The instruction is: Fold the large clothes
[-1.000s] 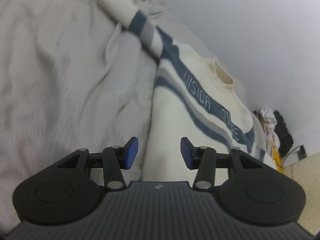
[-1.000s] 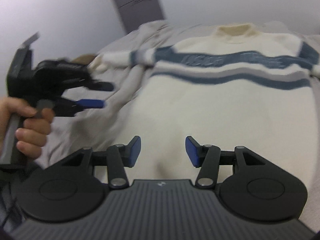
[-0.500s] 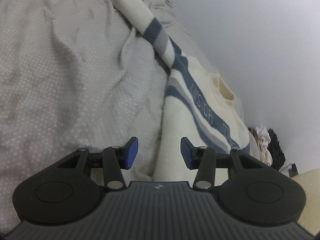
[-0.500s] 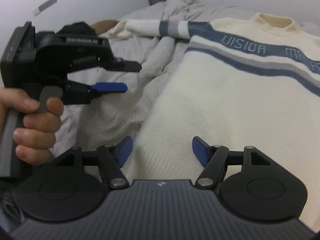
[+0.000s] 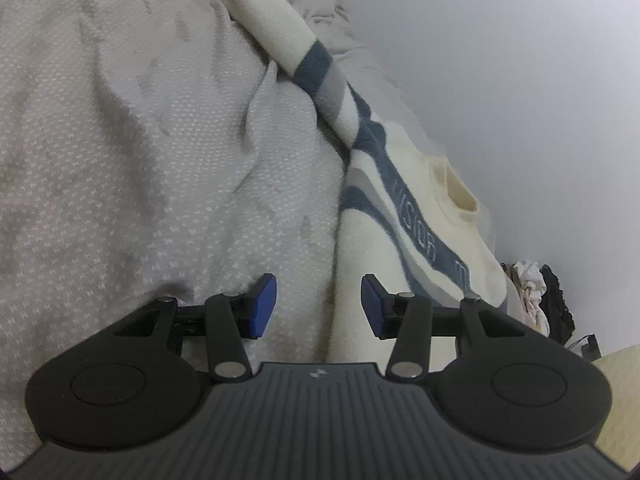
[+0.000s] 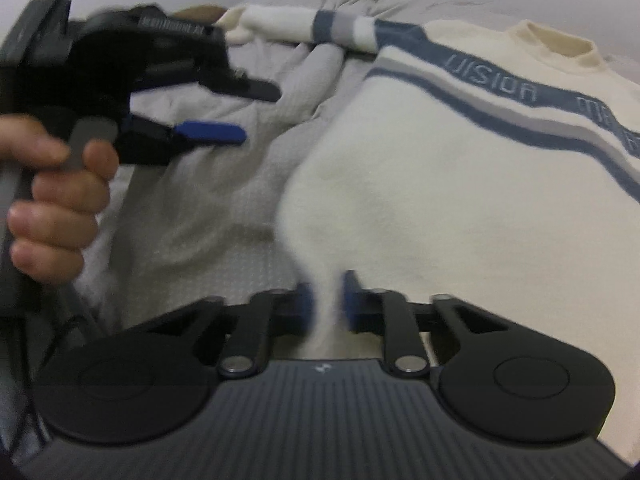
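Through my left wrist camera, my left claw [image 5: 318,306] stands wide open with nothing between its blue pads [image 5: 261,306], hanging over the spot where the cream sweater [image 5: 404,216] meets the grey bedspread [image 5: 140,160]. The sweater lies flat on the bed; its side edge runs between my fingers, and its striped sleeve [image 5: 280,36] stretches away across the bedspread towards the top. A heap of clothes [image 5: 536,300] sits at the far right. Through my right wrist camera, which is blurred, my right claw [image 6: 325,303] is drawn narrow, pinching a bunched corner of the sweater [image 6: 440,184] at its lower left edge. My left hand [image 6: 56,200] grips the other claw [image 6: 224,112] over the bedspread [image 6: 208,184], jaws parted, holding nothing.
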The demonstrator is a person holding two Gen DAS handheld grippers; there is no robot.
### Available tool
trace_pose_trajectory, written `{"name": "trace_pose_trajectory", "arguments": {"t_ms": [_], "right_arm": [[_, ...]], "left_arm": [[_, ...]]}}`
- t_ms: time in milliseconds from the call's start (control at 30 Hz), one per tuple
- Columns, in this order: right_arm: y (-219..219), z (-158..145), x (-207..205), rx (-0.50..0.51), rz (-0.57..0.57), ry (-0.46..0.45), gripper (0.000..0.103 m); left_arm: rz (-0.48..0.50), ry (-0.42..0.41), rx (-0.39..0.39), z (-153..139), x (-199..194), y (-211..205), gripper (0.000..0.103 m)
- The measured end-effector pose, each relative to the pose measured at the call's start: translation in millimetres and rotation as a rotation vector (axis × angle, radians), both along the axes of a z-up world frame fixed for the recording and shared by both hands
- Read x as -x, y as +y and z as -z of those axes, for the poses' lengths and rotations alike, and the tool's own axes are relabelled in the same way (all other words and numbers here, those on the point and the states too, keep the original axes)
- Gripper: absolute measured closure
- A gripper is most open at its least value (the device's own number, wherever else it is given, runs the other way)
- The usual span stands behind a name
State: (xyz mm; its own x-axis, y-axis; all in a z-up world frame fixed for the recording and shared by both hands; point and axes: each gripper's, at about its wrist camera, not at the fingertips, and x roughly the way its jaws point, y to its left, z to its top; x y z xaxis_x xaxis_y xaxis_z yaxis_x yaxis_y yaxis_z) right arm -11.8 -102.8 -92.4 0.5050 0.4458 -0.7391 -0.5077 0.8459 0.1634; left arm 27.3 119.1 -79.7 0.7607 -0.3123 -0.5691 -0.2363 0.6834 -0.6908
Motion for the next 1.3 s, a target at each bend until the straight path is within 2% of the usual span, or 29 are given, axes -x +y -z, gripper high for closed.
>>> {"name": "trace_pose_trajectory", "arguments": {"t_ms": [133,267,400,500,567,633,767,933,1000,1133,1300], "right_arm": [[-23,-15,-4,-0.128,0.072,0.012,0.087],[-58,-21,-12,-0.246,0.201,0.038,0.087],[-97,-13,-21,-0.365,0.366,0.101,0.087],[-122,-2,-25,-0.396,0.499,0.132,0.087],[-136,9,-28,-0.461,0.565,0.190,0.086],[-149,21,-29,-0.568,0.615,0.269,0.085],[-156,24,-25,-0.655,0.636,0.321,0.079],[-166,15,-12,-0.706,0.641,0.328,0.077],[-173,10,-6,-0.714,0.644,0.320,0.077],[-182,3,1,-0.729,0.669,0.285,0.077],[-182,-2,-1,-0.709,0.666,0.249,0.077]], "left_arm": [[0.033,-0.016,0.044,1,2,-2,0.050],[0.093,-0.019,0.094,5,1,-11,0.050],[0.173,-0.008,0.149,13,-3,-23,0.050],[0.224,0.018,0.179,21,-6,-36,0.050],[0.260,0.034,0.199,25,-7,-47,0.050],[0.296,0.042,0.214,28,-8,-60,0.050],[0.353,0.059,0.274,36,-6,-79,0.050],[0.359,0.119,0.412,55,-1,-96,0.050],[0.372,0.135,0.415,59,1,-106,0.050],[0.351,0.128,0.448,64,6,-116,0.050],[0.344,0.098,0.527,66,7,-116,0.049]]}}
